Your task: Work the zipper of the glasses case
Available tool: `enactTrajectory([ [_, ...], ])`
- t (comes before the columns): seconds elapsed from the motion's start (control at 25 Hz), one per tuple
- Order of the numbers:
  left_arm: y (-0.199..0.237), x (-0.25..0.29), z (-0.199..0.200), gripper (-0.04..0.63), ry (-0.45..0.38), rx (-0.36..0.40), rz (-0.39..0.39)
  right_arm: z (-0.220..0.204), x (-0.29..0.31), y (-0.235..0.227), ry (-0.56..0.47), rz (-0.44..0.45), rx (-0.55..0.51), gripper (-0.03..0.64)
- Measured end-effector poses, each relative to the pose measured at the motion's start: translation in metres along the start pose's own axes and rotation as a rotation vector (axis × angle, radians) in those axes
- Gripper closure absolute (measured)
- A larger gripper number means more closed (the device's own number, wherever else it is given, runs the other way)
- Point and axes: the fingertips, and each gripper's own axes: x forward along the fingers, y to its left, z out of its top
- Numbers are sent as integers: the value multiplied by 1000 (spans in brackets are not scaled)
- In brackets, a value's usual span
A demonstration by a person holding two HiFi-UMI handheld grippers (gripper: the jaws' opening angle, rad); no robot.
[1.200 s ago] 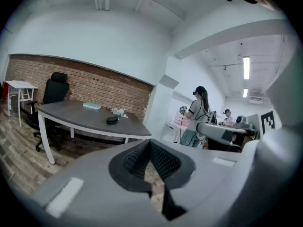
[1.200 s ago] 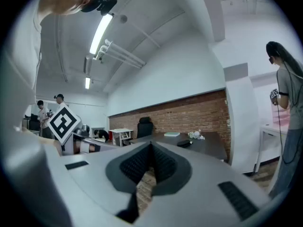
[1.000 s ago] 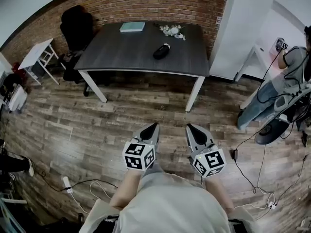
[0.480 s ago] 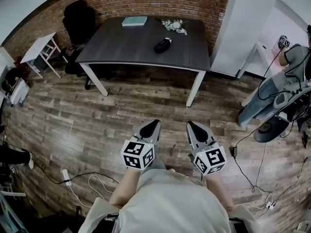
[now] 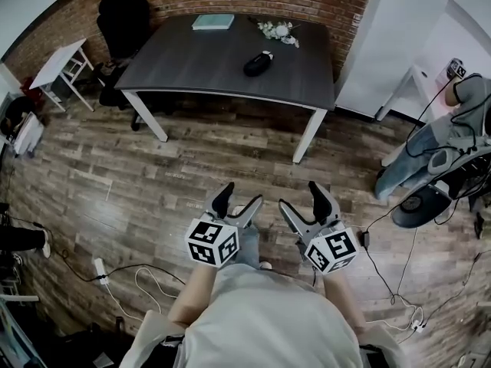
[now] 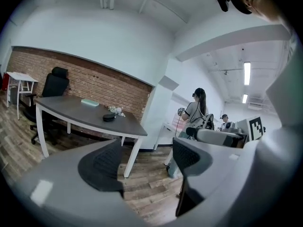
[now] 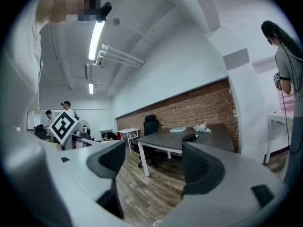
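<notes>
The grey left gripper [image 5: 239,198] and right gripper [image 5: 301,196] have just spread apart, both empty (the black oval glasses case [image 5: 258,64] lies on the distant dark-grey table [image 5: 192,71]).

Open floor [image 5: 192,159] runs to the table [image 5: 192,64]; a chair [image 5: 123,21] flanks its left end.

What the person wears and carries

A loose, short-sleeved grey-beige top [image 5: 268,320]; blue-grey trousers [image 5: 247,250] show below its hem. The left gripper [image 5: 237,203] and right gripper [image 5: 303,201] have grey shells, black ribbed pads [image 6: 102,167] and 1 cube [image 5: 212,242] each of black-and-white square markers; both sets of jaws have just been opening, nothing between them.
</notes>
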Motion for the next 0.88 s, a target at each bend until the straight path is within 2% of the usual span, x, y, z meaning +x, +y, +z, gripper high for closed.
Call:
enactTrajectory([
  [0.2, 31, 38, 15, 252, 0, -17, 13, 0, 43, -34, 14, 5, 11, 235],
  [0.4, 89, 87, 39, 251, 11, -32, 9, 8, 115, -65, 9, 12, 3, 217],
  [0.56, 137, 133, 74, 247, 28, -53, -22, 25, 180, -93, 15, -3, -9, 215],
  [0.88, 224, 220, 137, 247, 65, -22, -100, 52, 297, -146, -16, -65, -7, 210],
])
